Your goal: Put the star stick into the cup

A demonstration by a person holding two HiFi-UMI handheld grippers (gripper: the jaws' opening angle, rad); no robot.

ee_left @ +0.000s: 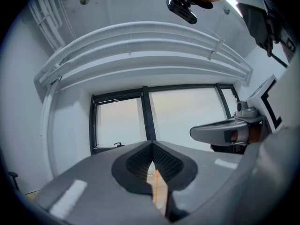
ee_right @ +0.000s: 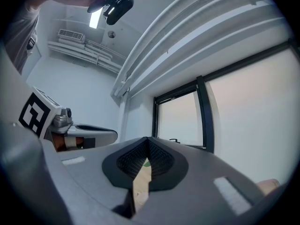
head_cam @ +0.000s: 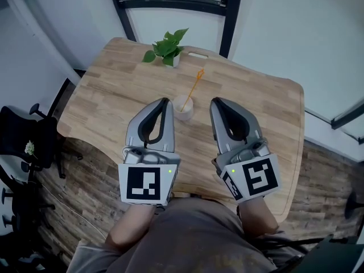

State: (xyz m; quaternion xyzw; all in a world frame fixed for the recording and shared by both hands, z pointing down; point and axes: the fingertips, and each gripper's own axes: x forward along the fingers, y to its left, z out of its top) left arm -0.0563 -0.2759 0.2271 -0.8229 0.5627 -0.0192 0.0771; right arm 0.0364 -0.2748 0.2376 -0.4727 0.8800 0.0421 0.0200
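On the wooden table [head_cam: 114, 90] stands a small pale cup [head_cam: 183, 109], and the orange star stick [head_cam: 194, 89] leans out of it, star end up and to the right. My left gripper [head_cam: 166, 100] hovers just left of the cup, jaws shut and empty. At the cup's right my right gripper [head_cam: 214, 101] is also shut with nothing in it. In the left gripper view the closed left gripper [ee_left: 151, 145] leaves a slit where the orange stick [ee_left: 153, 185] shows. The right gripper [ee_right: 148, 140] in its own view has its tips pressed together.
A small potted plant [head_cam: 166, 48] stands at the table's far edge, behind the cup. Dark window frames [head_cam: 170, 1] and white walls lie beyond. Black office chairs [head_cam: 23, 147] sit at the left on the wood floor.
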